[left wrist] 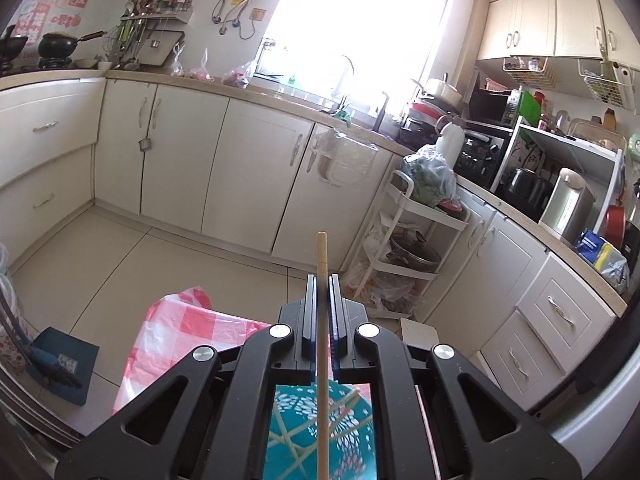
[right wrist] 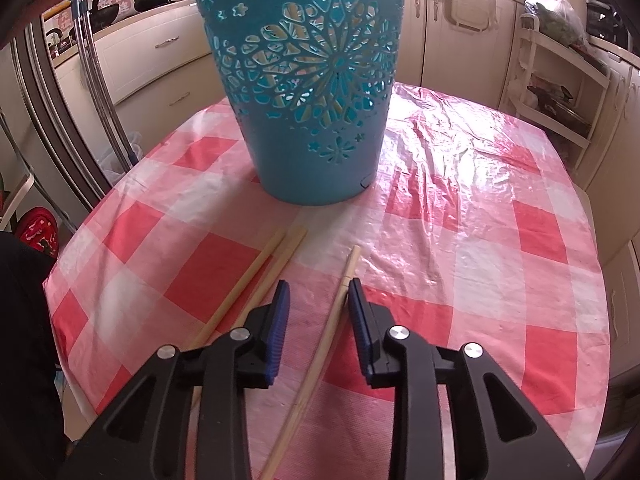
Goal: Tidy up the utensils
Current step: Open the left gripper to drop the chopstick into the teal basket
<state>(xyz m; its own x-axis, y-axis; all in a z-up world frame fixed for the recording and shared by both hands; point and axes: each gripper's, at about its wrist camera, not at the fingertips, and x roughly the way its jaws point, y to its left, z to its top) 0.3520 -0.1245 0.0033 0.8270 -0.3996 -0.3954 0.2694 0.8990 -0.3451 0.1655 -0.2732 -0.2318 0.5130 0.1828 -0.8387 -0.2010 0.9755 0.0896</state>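
We see two black tools with ribbed blue pads, each held over a counter draped in a crinkled, glossy plastic cloth point(right wrist: 460, 184) of red, pink and white checks.

The left tool point(left wrist: 321, 280) has its fingers pinched together on a slim, pale wooden chopstick point(left wrist: 322, 256), which runs straight up between the pads and sticks out past the fingertips. Beneath this tool, through a gap in its frame, we look down into a teal plastic basket point(left wrist: 352, 432) with more pale sticks crossed inside it.

The right tool point(right wrist: 316, 292) has its fingers spread apart, gripping nothing. A single wooden chopstick point(right wrist: 320, 352) lies flat on the cloth between them, close against the right pad; we cannot tell whether it touches. Two more chopsticks point(right wrist: 256, 280) lie side by side just left of the left finger. Straight ahead of this tool stands the teal basket point(right wrist: 312, 92), a round, tapering tub with flower and star shapes cut through its wall.

Ahead of the left tool is a kitchen: cream cabinets point(left wrist: 256, 168), pale floor tiles point(left wrist: 160, 264), a bright window point(left wrist: 360, 28) and a white rolling cart point(left wrist: 416, 240).
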